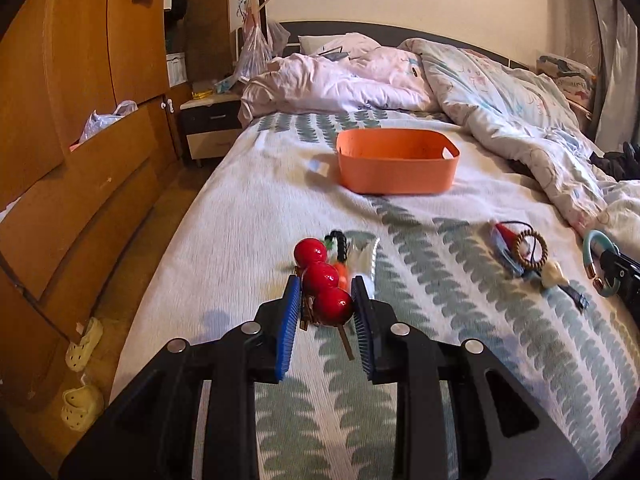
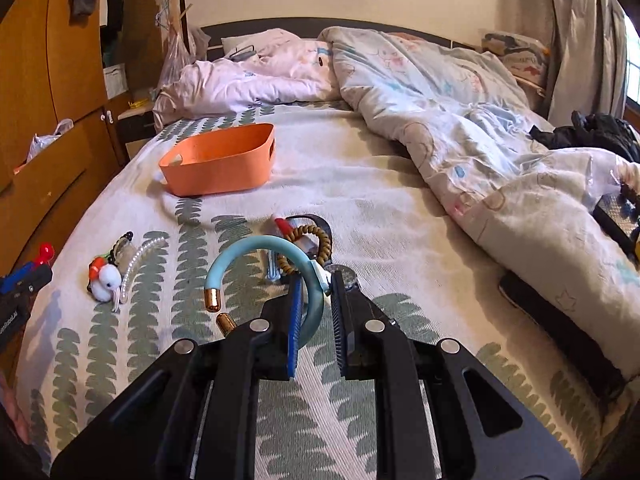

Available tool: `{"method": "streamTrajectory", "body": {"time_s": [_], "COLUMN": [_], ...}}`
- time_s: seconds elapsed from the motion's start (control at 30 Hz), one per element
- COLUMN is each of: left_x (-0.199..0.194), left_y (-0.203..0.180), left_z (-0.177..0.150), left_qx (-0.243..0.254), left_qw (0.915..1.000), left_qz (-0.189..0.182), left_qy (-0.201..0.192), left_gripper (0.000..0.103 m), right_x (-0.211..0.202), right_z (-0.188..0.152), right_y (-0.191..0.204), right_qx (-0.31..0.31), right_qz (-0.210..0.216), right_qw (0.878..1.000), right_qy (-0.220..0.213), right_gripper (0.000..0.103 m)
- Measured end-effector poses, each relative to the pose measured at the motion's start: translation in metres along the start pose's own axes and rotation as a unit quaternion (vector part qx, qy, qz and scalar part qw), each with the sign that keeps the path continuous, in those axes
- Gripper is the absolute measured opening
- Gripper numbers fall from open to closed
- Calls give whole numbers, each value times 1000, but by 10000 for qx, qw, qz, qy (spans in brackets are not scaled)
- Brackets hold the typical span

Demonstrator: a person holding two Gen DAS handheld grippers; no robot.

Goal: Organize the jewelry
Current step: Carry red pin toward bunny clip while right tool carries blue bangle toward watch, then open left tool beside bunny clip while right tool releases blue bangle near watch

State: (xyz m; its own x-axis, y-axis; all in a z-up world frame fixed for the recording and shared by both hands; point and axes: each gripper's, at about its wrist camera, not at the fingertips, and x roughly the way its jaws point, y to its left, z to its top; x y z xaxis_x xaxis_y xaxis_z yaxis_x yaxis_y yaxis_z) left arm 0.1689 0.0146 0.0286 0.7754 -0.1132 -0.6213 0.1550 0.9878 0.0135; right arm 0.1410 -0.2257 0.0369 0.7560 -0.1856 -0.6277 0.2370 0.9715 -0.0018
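Note:
My left gripper [image 1: 326, 286] is shut on a hair clip with three red balls [image 1: 322, 276] and holds it above the bedspread. My right gripper [image 2: 316, 284] is shut on a light blue open bangle [image 2: 256, 252] with copper end caps; it also shows in the left wrist view [image 1: 590, 246]. An orange bin [image 1: 396, 160] stands further up the bed, also seen in the right wrist view [image 2: 218, 160]. A white plush charm [image 2: 106, 278] and a pearl clip [image 2: 140, 258] lie at the left. A beaded bracelet [image 2: 306, 250] lies among other pieces ahead of my right gripper.
A crumpled duvet [image 2: 460, 120] covers the bed's right and far side. Dark flat objects [image 2: 560, 332] lie at the right edge. A wooden wardrobe [image 1: 80, 120] and a nightstand [image 1: 208, 128] stand at the left, with yellow shoes [image 1: 82, 404] on the floor.

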Motion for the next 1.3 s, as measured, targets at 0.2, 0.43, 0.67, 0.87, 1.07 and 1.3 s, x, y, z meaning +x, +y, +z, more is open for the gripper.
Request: {"method": "streamTrajectory", "body": {"time_s": [0.2,0.43,0.67,0.87,1.07,1.3], "left_x": [13,31,47,61,69,63], "left_y": [-2,-1,-4,0,5,7], "left_z": [11,16,22,24,25,26], "left_qx": [68,125,194,108,9,-36], "left_qw": [10000,9999,9998,9998,9999,9999], "left_qz": [-3,16,4,25,23,102], "left_qy": [-31,44,78,135,166,44], "left_gripper": [27,27,27,27,28,42], "right_x": [24,52,78,96,104,99], "right_z": [22,36,38,36,36,37], "right_y": [-8,-15,-28,-29,-22,-20], "right_qx": [111,129,226,226,158,89], "right_qz": [30,-47,-61,-57,28,-22], "right_qw": [9999,9996,9986,9976,9971,9977], "right_qy": [87,230,478,652,741,665], "right_gripper": [15,15,15,15,15,23]}}
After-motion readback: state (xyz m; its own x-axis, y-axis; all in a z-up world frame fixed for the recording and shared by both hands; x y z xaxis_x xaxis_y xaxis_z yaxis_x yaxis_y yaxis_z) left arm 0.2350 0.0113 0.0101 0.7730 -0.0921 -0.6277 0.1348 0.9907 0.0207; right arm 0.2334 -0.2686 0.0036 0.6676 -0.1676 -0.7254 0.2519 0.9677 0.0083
